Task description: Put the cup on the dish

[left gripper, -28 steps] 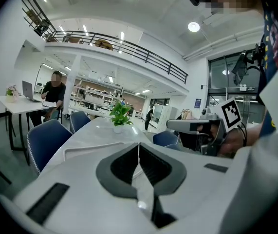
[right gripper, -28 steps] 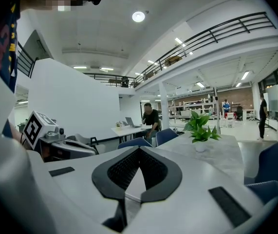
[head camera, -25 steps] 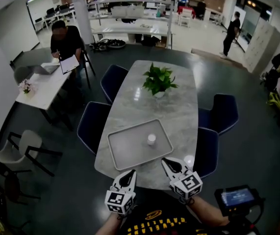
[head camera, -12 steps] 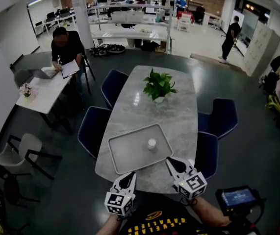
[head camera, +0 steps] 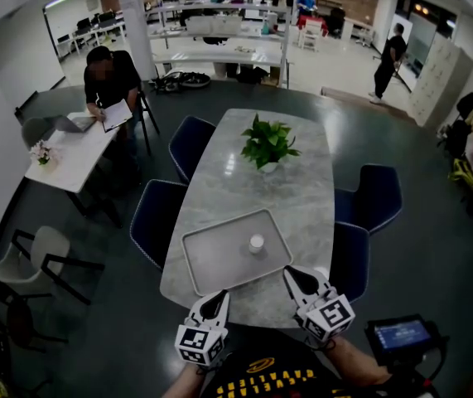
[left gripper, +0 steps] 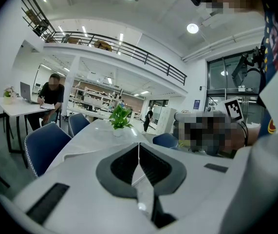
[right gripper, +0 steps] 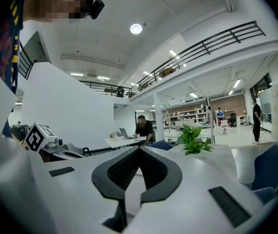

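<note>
Fingers on both the left gripper (head camera: 219, 294) and the right gripper (head camera: 291, 274) sit pressed together, empty, at the near edge of the counter (head camera: 302, 189). I see the small white cup (head camera: 256, 243) upright on the grey tray (head camera: 211, 259), well apart from both. If I reach in like this, the tips would likely topple it or shove it across the tray.
</note>
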`<action>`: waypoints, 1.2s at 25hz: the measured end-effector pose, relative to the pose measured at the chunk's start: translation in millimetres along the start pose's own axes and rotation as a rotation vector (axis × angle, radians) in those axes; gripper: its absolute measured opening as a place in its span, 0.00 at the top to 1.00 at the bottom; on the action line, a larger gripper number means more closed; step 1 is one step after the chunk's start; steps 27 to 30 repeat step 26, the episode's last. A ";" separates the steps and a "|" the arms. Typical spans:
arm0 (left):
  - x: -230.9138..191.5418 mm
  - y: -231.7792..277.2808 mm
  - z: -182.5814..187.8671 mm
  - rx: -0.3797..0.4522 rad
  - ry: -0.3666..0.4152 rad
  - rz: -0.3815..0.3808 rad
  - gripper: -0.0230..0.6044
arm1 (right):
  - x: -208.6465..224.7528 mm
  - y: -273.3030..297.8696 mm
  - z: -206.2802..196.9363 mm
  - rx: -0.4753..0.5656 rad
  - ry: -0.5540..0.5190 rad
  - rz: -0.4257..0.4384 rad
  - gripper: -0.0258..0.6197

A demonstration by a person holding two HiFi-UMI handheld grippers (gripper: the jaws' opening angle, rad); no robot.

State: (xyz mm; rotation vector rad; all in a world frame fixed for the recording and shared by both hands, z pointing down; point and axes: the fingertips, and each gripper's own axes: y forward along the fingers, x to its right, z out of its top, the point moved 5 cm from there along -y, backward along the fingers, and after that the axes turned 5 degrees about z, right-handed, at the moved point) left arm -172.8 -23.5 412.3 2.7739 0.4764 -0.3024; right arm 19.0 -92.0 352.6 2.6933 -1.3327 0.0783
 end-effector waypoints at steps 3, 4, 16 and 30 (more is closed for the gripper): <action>-0.9 3.5 -4.8 -0.009 -0.006 0.000 0.95 | 1.6 -2.8 1.9 0.018 -0.006 -0.003 0.95; -1.3 5.0 -7.2 -0.014 -0.009 0.001 0.95 | 3.3 -3.1 1.3 0.022 -0.011 -0.003 0.95; -1.8 12.7 -22.6 -0.050 0.005 0.002 0.95 | 13.5 -9.7 -6.2 0.015 0.018 -0.035 0.95; 2.0 16.2 -13.4 -0.076 -0.027 0.014 0.95 | 28.3 -15.2 -10.9 -0.020 0.036 -0.061 0.95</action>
